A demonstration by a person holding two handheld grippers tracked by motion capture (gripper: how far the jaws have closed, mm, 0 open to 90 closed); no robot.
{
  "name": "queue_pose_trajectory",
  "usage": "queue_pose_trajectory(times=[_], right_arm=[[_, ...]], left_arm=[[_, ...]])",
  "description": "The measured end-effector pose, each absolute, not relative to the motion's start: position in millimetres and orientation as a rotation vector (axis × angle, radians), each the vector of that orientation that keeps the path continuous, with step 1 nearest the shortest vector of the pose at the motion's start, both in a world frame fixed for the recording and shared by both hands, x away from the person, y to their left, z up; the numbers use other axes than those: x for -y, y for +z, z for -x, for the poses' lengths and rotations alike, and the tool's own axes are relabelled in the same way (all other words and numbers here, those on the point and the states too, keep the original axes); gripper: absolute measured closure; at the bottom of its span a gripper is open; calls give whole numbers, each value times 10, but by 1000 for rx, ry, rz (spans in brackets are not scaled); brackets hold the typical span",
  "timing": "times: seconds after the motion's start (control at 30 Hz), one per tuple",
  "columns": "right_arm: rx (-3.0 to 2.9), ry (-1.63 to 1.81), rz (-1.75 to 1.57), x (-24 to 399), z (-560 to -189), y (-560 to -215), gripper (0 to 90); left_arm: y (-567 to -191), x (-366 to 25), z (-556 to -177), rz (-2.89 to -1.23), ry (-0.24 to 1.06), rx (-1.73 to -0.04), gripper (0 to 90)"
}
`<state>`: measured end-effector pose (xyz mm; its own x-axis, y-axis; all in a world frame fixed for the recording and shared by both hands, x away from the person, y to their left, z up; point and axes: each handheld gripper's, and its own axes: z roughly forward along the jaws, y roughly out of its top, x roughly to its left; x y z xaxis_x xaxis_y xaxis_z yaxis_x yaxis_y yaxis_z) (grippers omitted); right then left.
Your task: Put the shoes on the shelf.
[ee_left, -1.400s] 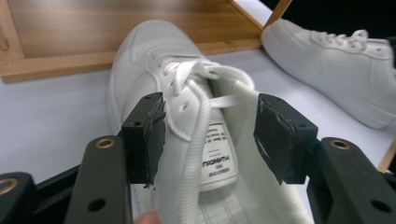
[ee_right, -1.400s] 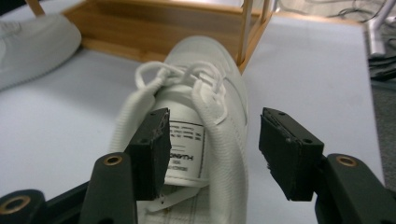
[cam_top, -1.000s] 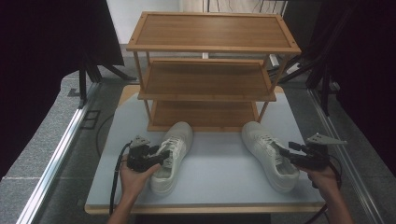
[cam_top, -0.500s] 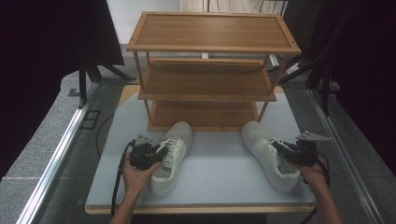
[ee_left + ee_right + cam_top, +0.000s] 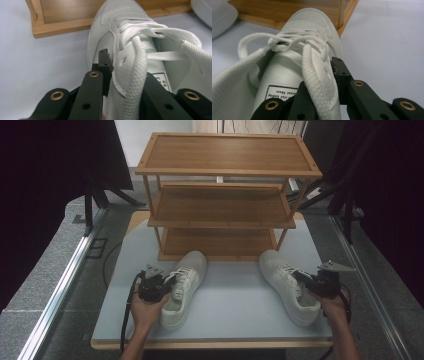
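We see a three-tier wooden shoe rack (image 5: 222, 195) standing at the far half of the pale table (image 5: 235, 315), its bottom shelf just beyond the toes of two white sneakers, and nothing lies between the shoes and that shelf. Dark drapes hang at both sides, and a metal rail (image 5: 60, 285) runs along the floor on the left. The left shoe (image 5: 186, 285) lies on the table with its toe almost touching the rack's lower front edge; the right shoe (image 5: 290, 282) lies well apart from it, toe also toward the rack and angled slightly inward. Our left claw (image 5: 161, 284) sits at the outer side of the left shoe, near its opening. In the left gripper view the jaws have just been closing and now pinch the shoe's side wall by the eyelets, one jaw outside and one inside under the loose laces (image 5: 140, 50). Our right claw (image 5: 307, 281) sits at the outer side of the right shoe. In the right gripper view its jaws have likewise just been closing and now clamp the collar edge, with a thick lace (image 5: 317, 82) draped between them. Both shoes rest flat on the table.
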<state>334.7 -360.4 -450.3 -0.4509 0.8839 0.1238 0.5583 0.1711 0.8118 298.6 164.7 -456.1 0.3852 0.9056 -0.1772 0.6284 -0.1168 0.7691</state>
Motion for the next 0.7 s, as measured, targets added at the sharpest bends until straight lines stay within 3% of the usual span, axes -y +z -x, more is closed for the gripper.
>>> queue_pose_trajectory(times=[0.3, 0.7], right_arm=[[-1999, 1336, -1405, 3609, -3208, -4382, 831], [-1829, 1626, -1397, 3544, -2811, -4019, 828]], left_arm=[[-4394, -1839, -2908, -1678, 345, -1277, 824], [-3884, -1826, -2683, -1529, 259, -1090, 822]])
